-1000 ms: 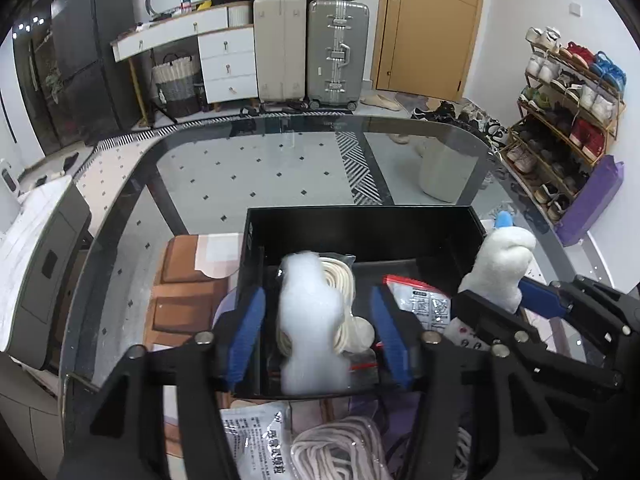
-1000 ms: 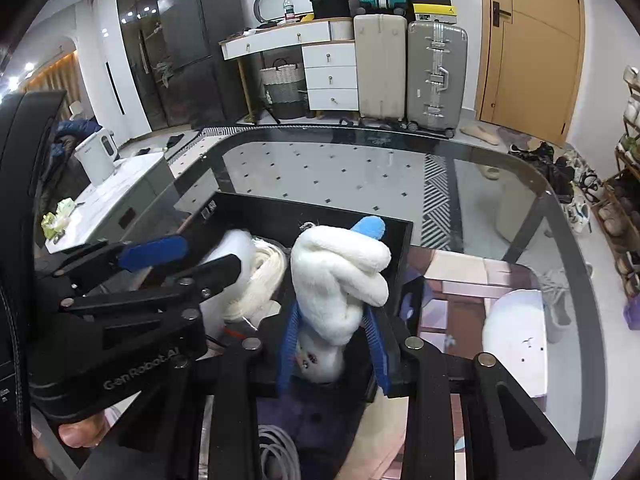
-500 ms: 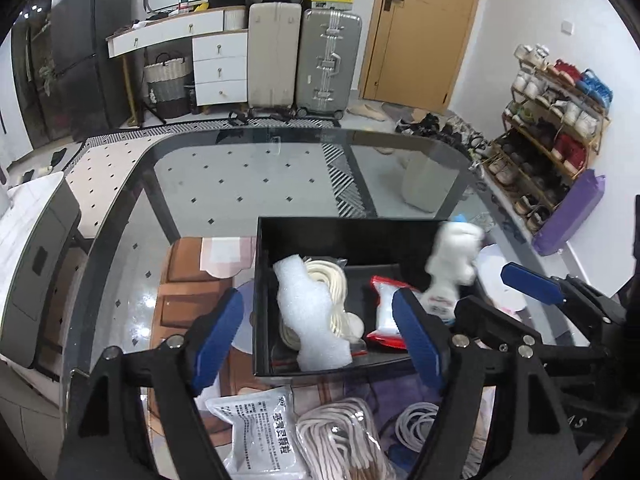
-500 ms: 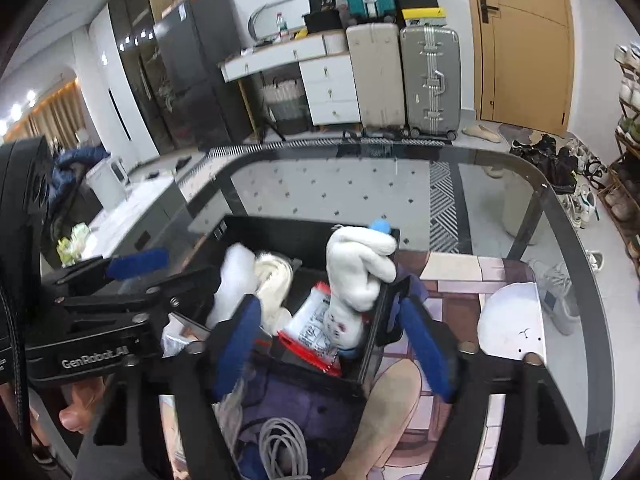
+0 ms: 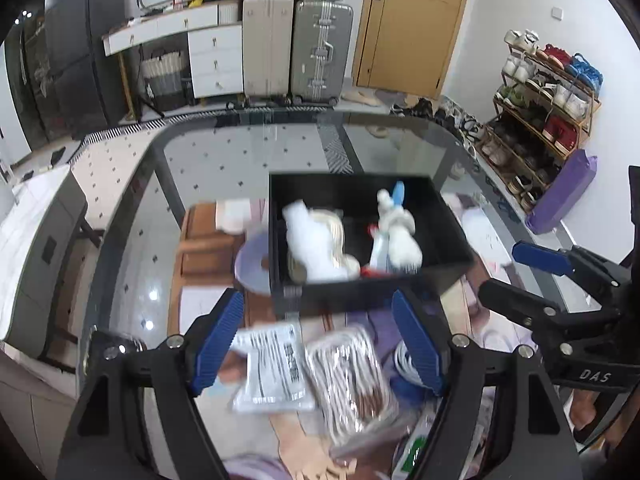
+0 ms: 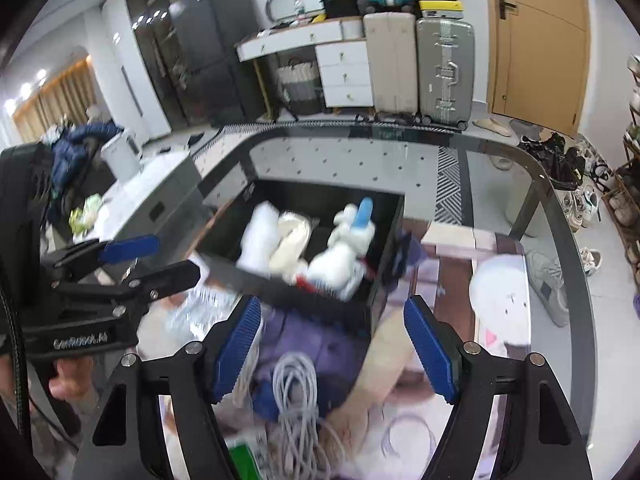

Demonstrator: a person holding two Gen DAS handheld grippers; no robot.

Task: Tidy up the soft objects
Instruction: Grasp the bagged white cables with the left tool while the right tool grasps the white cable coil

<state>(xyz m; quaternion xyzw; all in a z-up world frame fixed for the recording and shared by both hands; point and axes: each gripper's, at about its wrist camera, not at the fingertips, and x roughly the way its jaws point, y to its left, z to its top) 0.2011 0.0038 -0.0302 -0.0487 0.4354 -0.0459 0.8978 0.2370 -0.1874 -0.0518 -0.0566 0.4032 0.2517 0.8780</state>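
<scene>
Both tongs, left [image 5: 316, 344] and right [image 6: 334, 344], gape empty; toy [image 6: 344, 248] and foam [image 5: 308, 240] boxed; packets [image 5: 276, 364], seemingly cable [image 6: 298, 384], remain at 6 o'clock.

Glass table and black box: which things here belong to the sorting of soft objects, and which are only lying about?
Belong to the job:
black box
white plush toy, in the box
white foam piece, in the box
rope bundle, in the box
bagged rope, on the table
white packet, on the table

Lying about:
suitcases
shoe rack
white drawers
</scene>
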